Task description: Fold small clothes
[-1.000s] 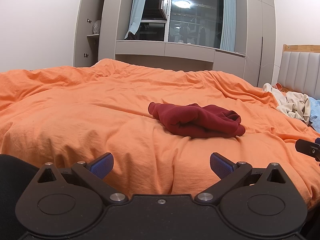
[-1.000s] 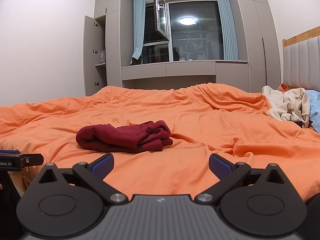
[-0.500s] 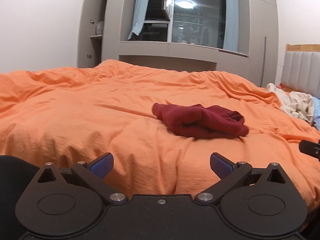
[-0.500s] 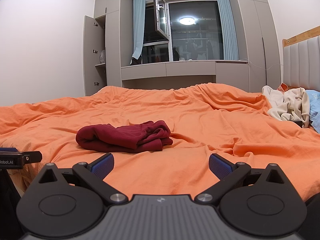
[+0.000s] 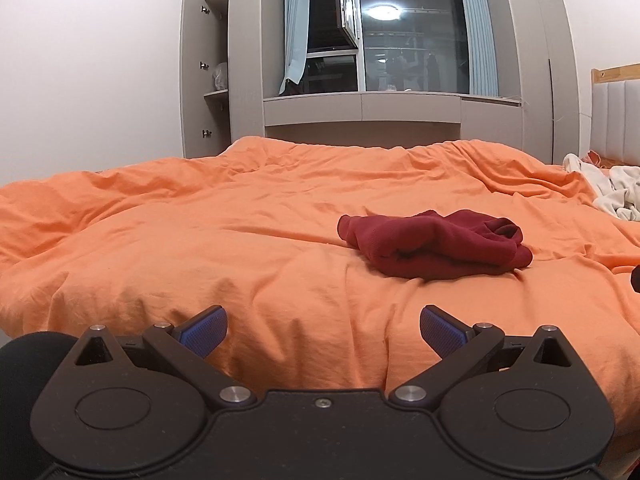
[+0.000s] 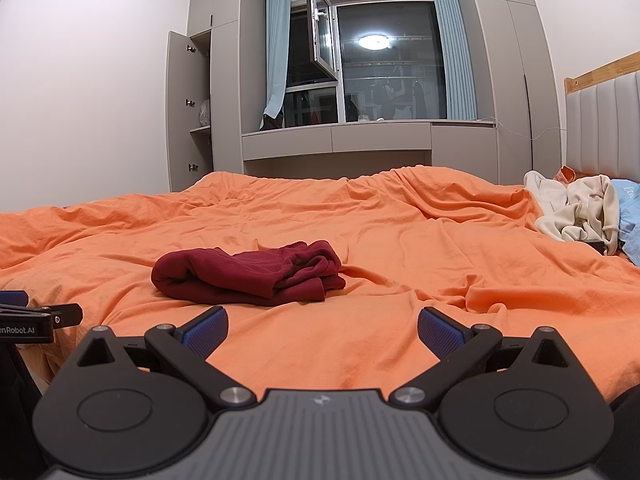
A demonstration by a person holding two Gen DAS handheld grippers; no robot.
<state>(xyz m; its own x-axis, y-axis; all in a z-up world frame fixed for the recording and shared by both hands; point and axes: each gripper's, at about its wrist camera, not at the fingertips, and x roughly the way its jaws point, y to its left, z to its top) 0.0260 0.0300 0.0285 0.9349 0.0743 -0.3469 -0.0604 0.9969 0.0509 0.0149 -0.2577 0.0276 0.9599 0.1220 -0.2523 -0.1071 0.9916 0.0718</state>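
A dark red garment lies folded in a loose bundle on the orange bed cover, right of centre in the left wrist view. In the right wrist view the same red garment lies left of centre on the orange cover. My left gripper is open near the bed's front edge, short of the garment, with nothing between its blue pads. My right gripper is open too, holding nothing, with the garment just ahead and to its left. Part of the left gripper shows at the left edge.
A heap of cream clothes and a light blue cloth lie at the far right by the padded headboard. Grey cabinets and a window stand behind the bed. A cupboard door hangs open at the left.
The left gripper has swung to the left, so the red garment sits further right in its view. The right gripper has barely moved. Both stay open.
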